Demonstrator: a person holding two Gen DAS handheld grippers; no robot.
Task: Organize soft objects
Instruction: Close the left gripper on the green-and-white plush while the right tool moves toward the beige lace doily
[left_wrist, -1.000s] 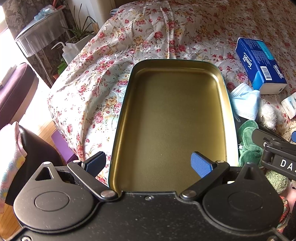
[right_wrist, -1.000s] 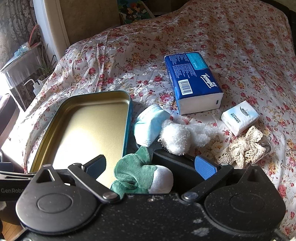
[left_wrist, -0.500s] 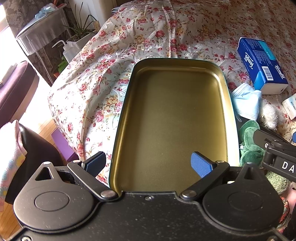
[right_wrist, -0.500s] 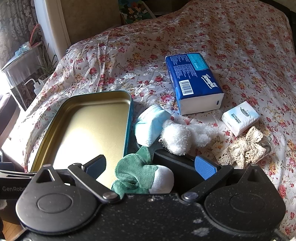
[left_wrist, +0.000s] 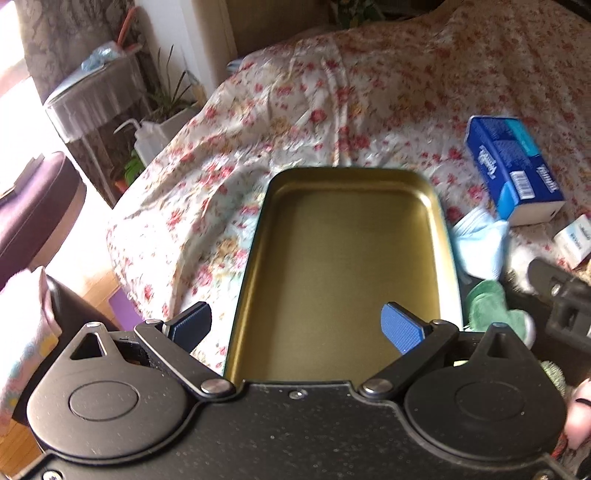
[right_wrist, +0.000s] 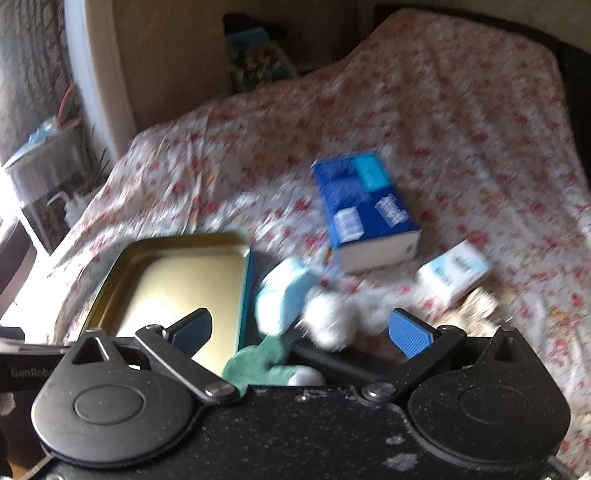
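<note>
Both grippers, left (left_wrist: 297, 326) and right (right_wrist: 301, 332), have jaws spread wide, holding nothing. The empty tin (left_wrist: 343, 258) lies ahead between the left jaws; the green cloth (right_wrist: 258, 363), face mask (right_wrist: 282, 299) and white fluff (right_wrist: 328, 321) crowd between the right jaws. Closing there could probably catch two at once or snag the tin's rim.

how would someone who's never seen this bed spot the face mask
Find the gold metal tray on the flowered bedspread. Just right of its teal rim lies the pale blue folded face mask, between the tray and a fluffy white toy. It is the only light blue, smooth fabric piece there.
</note>
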